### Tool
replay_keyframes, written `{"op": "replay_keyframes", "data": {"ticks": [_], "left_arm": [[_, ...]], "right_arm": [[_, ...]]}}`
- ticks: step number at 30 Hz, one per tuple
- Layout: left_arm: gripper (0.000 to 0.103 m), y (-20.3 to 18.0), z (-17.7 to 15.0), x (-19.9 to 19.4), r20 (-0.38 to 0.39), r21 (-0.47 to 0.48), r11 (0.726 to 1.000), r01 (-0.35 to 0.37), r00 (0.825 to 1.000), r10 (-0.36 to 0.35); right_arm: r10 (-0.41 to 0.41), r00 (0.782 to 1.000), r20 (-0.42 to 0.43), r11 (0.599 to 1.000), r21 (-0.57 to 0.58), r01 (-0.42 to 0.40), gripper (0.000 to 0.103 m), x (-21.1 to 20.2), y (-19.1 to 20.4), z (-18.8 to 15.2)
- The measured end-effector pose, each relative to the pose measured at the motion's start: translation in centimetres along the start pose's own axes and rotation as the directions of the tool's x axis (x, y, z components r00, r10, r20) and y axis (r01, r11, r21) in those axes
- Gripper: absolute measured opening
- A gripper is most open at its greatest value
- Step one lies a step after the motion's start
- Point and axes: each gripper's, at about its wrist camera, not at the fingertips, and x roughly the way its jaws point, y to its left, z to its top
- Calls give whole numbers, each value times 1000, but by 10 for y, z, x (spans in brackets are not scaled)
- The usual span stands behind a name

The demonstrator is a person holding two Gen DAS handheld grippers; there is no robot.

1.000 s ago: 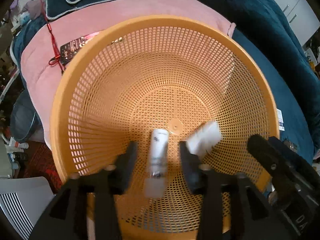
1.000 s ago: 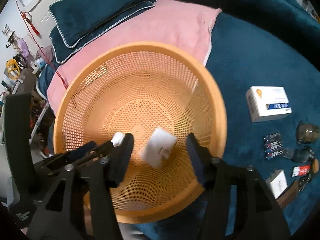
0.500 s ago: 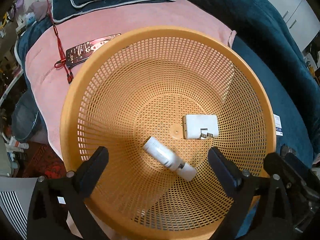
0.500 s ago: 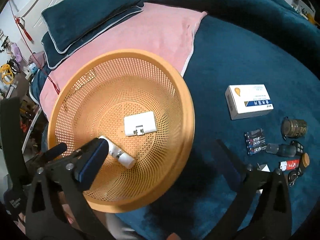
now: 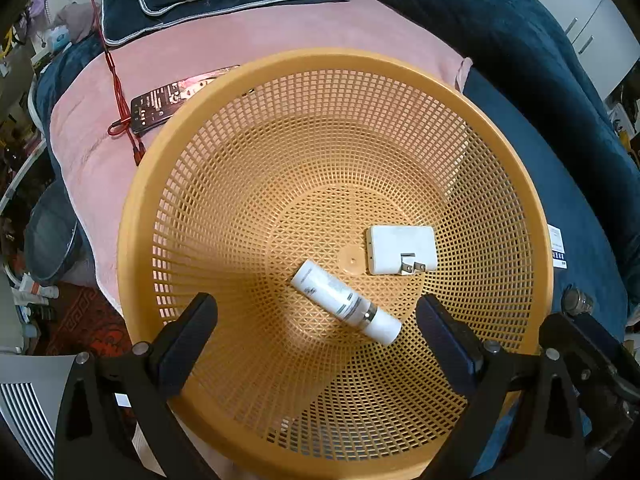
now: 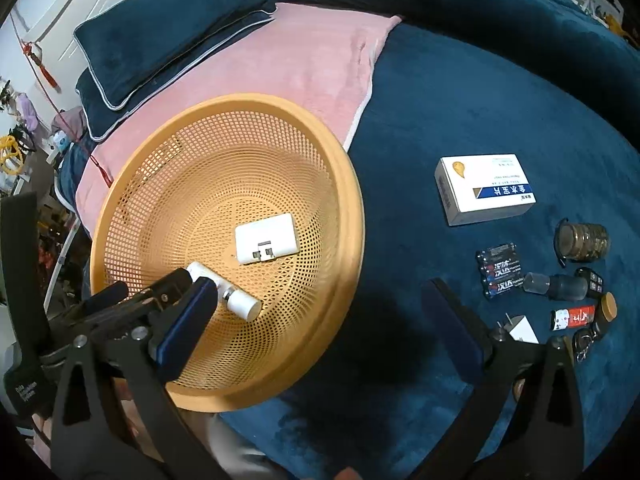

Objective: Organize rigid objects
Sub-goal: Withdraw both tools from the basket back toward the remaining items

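Note:
An orange mesh basket (image 5: 168, 160) (image 6: 352, 216) sits on the bed. A white tube (image 5: 344, 307) (image 6: 240, 302) and a white plug adapter (image 5: 402, 249) (image 6: 266, 242) lie loose on its bottom. My left gripper (image 5: 318, 340) is open and empty above the basket's near side, with the tube between its jaws but apart from them. My right gripper (image 6: 320, 320) is open and empty over the basket's right rim. On the blue blanket to the right lie a white box (image 6: 484, 189), batteries (image 6: 500, 272), a jar (image 6: 582, 242), a small bottle (image 6: 556, 285) and other small items.
A pink towel (image 5: 280, 40) lies under the basket's far side, with a dark remote (image 5: 168, 100) and a red cord (image 5: 116, 80) on it. Blue pillows (image 6: 168, 36) lie at the back. The bed's left edge drops to a cluttered floor (image 5: 60, 320).
Both grippers opened and let go; the tube and the adapter dropped into the basket. Both grippers pulled back, the right one shifting right towards the items on the blanket.

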Motion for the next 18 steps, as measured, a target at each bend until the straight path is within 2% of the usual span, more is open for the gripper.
{"op": "replay_keyframes", "data": {"ticks": [18], "left_arm": [[100, -6, 0, -4, 15, 21, 1000, 0, 1000, -1]], "right_arm": [[2, 1000, -1, 1000, 31, -2, 103, -3, -13, -5]]}}
